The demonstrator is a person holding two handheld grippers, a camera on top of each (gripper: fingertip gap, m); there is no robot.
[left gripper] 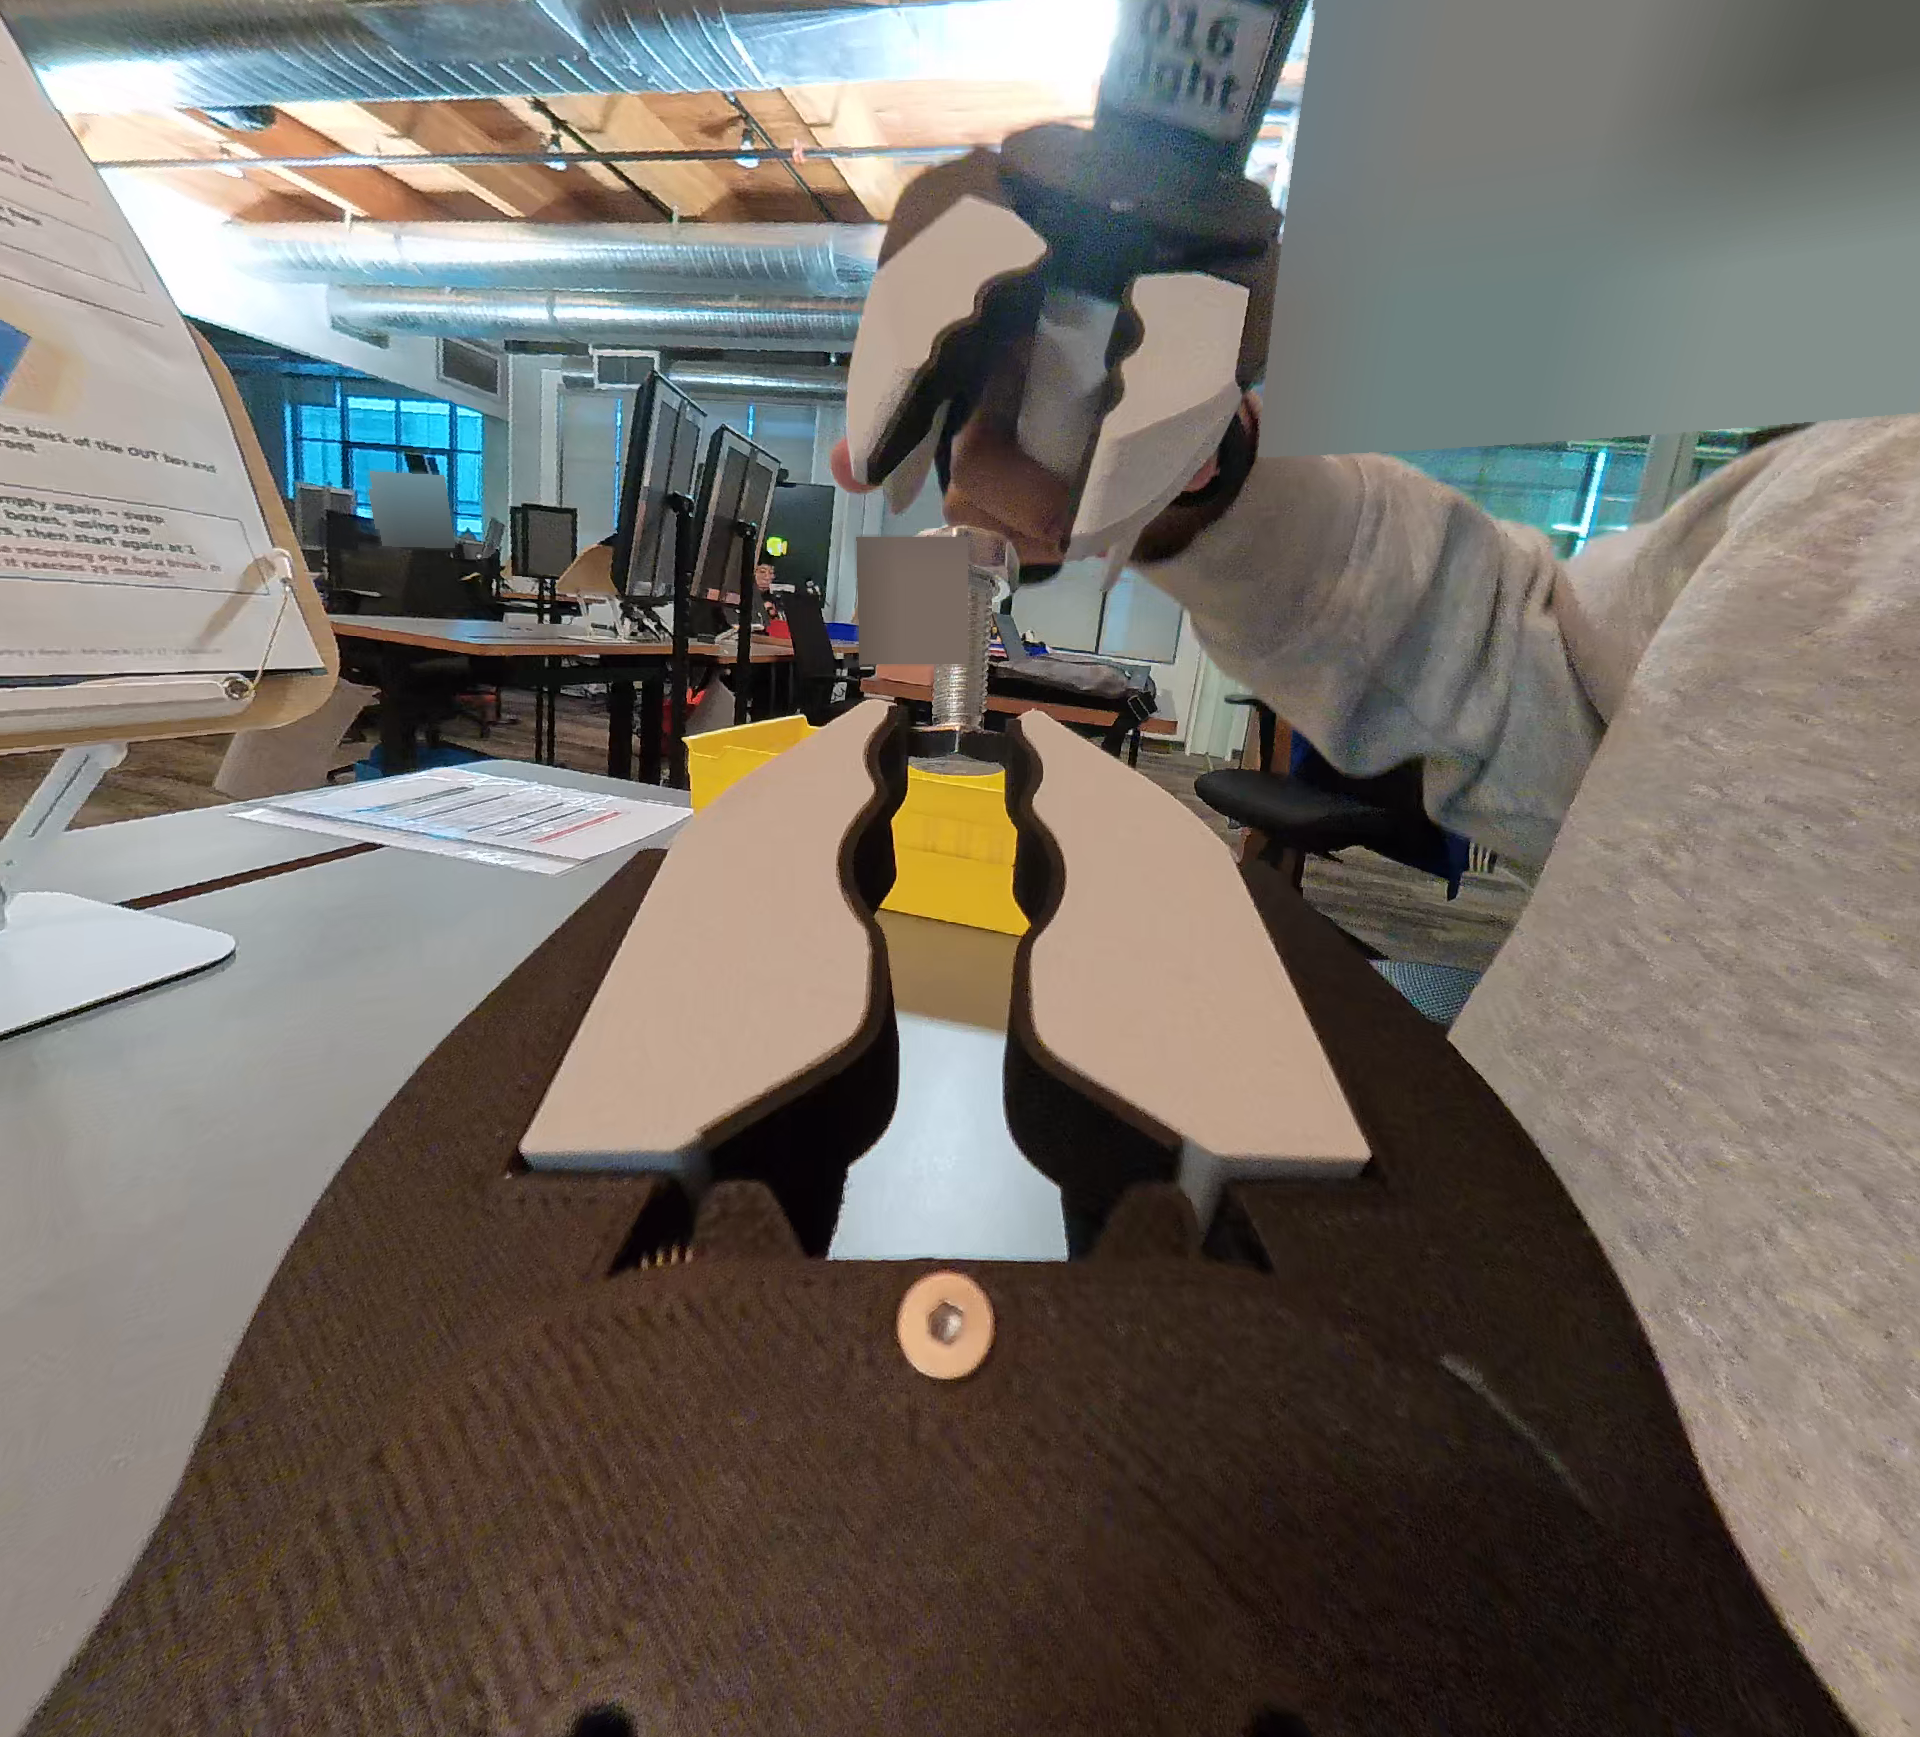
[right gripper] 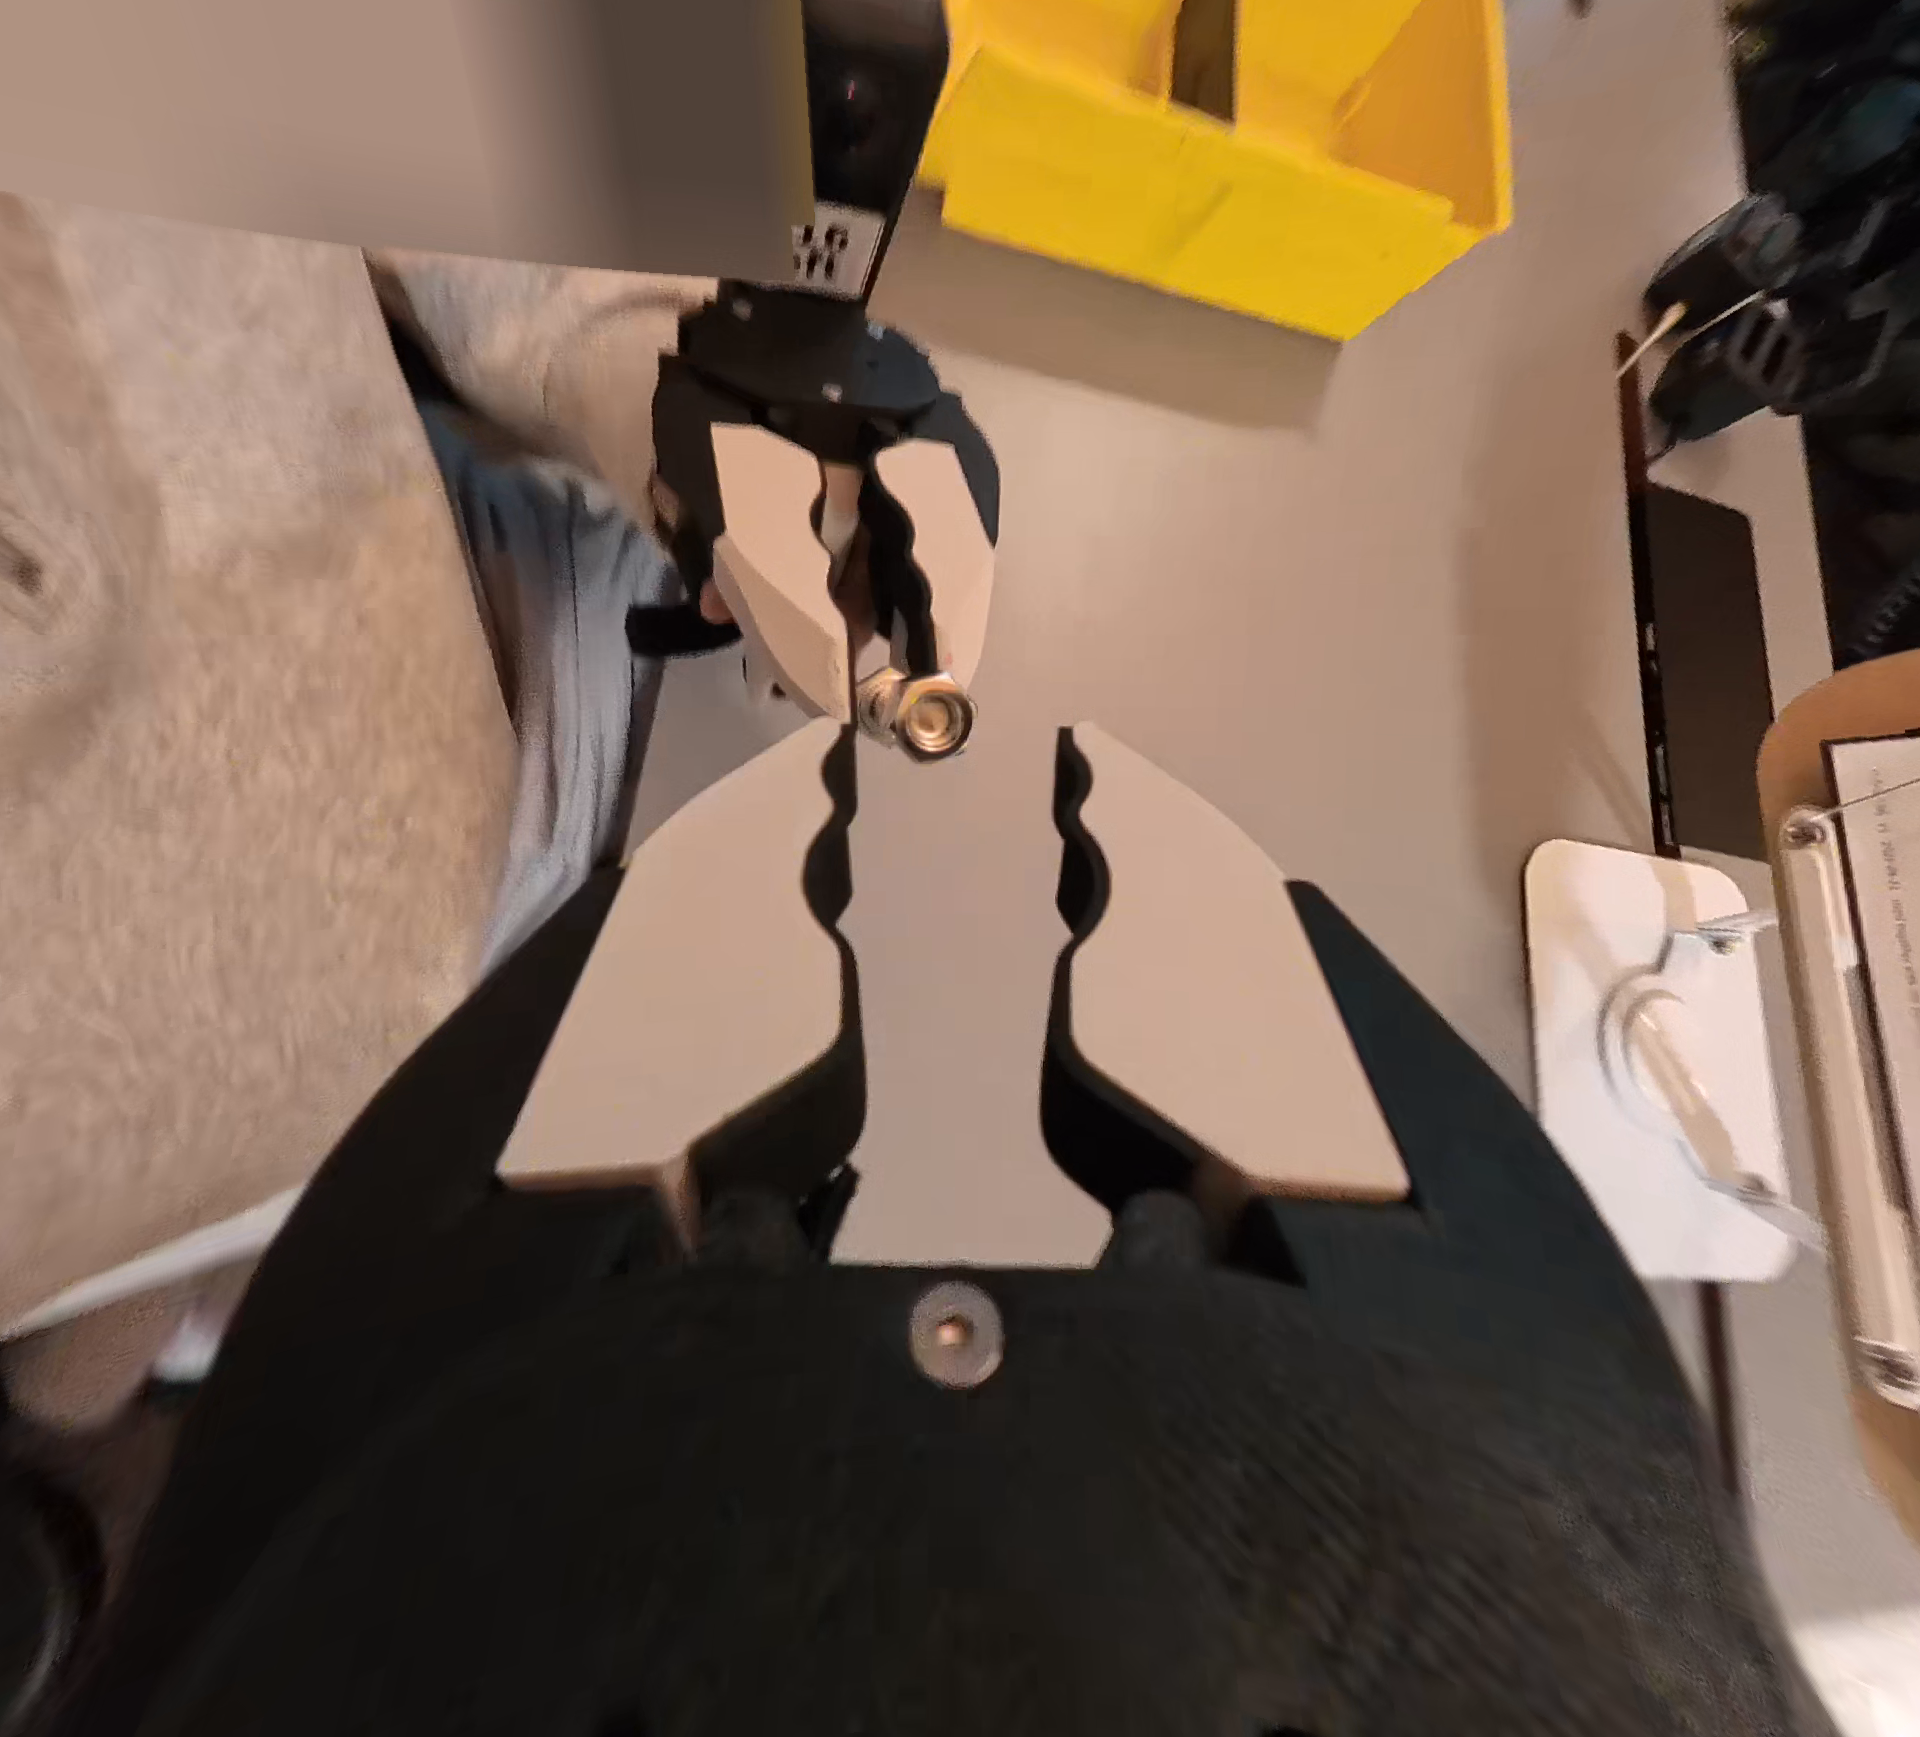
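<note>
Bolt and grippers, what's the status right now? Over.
Left gripper shut on nut at the upright bolt base. Right gripper open, just above the bolt head. Yellow bin beyond on the table; nothing between.

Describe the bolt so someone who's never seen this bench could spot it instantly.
Start at the yellow bin on the grey table. In front of it the left gripper is held above the table, shut on a hex nut. The bolt stands up from that nut: the only shiny threaded metal piece there, head pointing at the open right gripper.

silver bolt (left gripper: 964,648) upright, nut (left gripper: 951,745) clamped in left tongs (left gripper: 954,737).
</note>
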